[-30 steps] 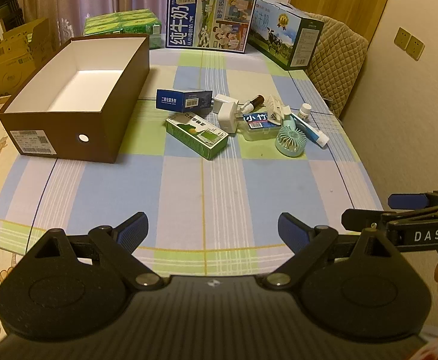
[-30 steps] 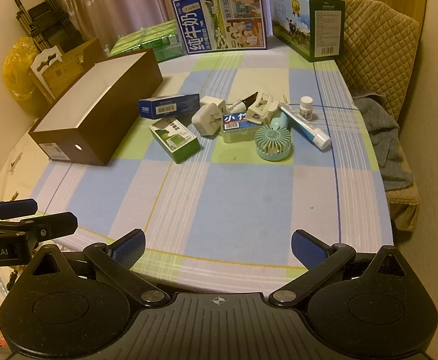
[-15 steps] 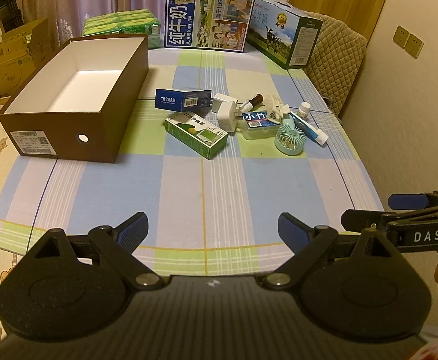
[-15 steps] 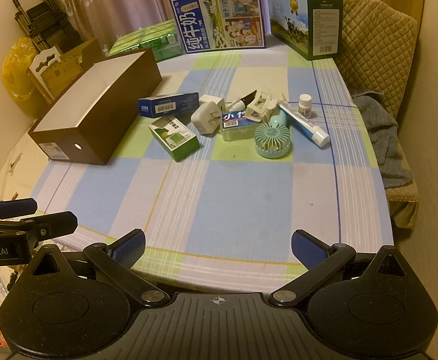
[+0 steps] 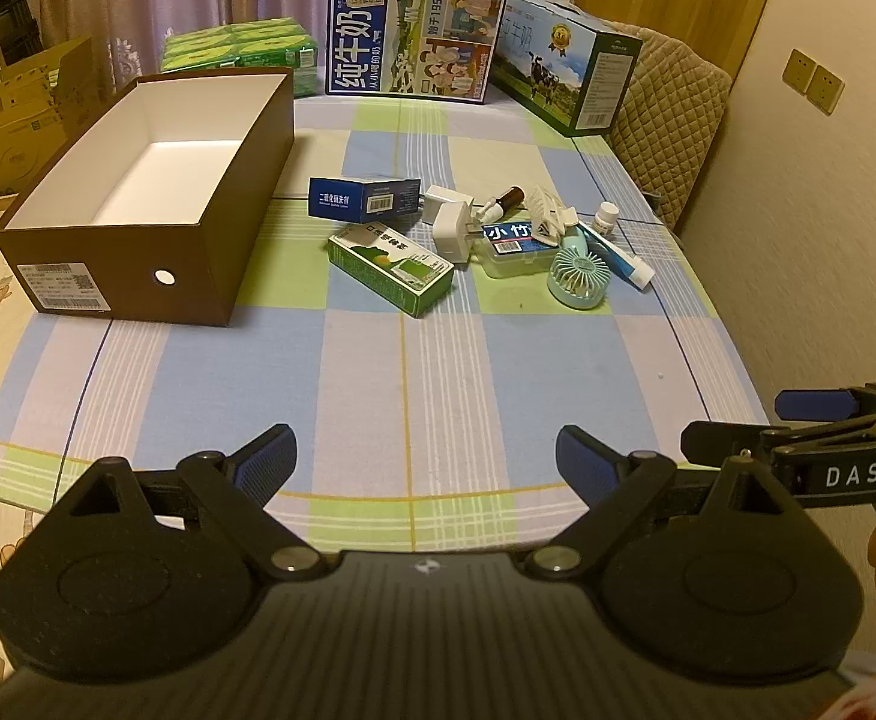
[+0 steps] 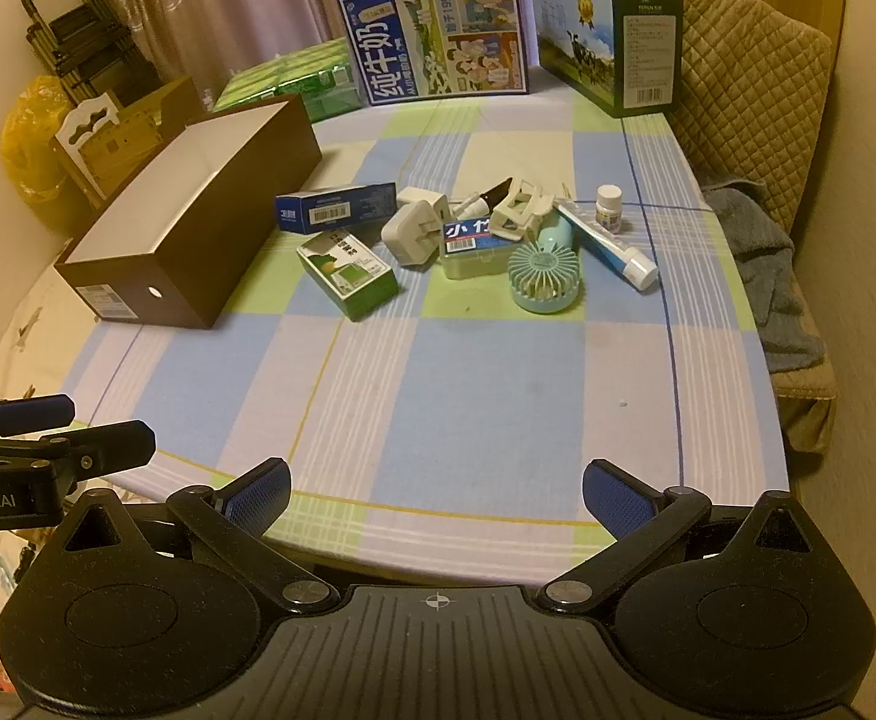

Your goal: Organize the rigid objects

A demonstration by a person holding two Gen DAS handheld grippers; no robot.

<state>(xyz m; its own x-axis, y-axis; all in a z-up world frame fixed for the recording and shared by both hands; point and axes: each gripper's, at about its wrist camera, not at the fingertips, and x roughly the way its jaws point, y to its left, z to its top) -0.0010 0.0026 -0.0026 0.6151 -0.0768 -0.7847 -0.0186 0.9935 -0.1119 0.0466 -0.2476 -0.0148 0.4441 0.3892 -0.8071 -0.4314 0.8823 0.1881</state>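
Hovering at the near edge, nothing yet lifted.

Comparing with a second ago, almost nothing has changed: the left gripper (image 5: 423, 459) and right gripper (image 6: 437, 495) both stay wide and empty over the near edge of the checked tablecloth (image 5: 438, 372), so sorting appears not yet begun. Small rigid items cluster mid-table: a green rectangular carton (image 5: 390, 267), a dark blue carton (image 5: 363, 198), a white plug adapter (image 5: 453, 228), a pale teal handheld fan (image 5: 579, 276) and a toothpaste tube (image 5: 618, 255). Left of them sits the open brown cardboard box (image 5: 144, 198), empty. Between grippers and cluster lies bare cloth; the wall crowds the right edge.
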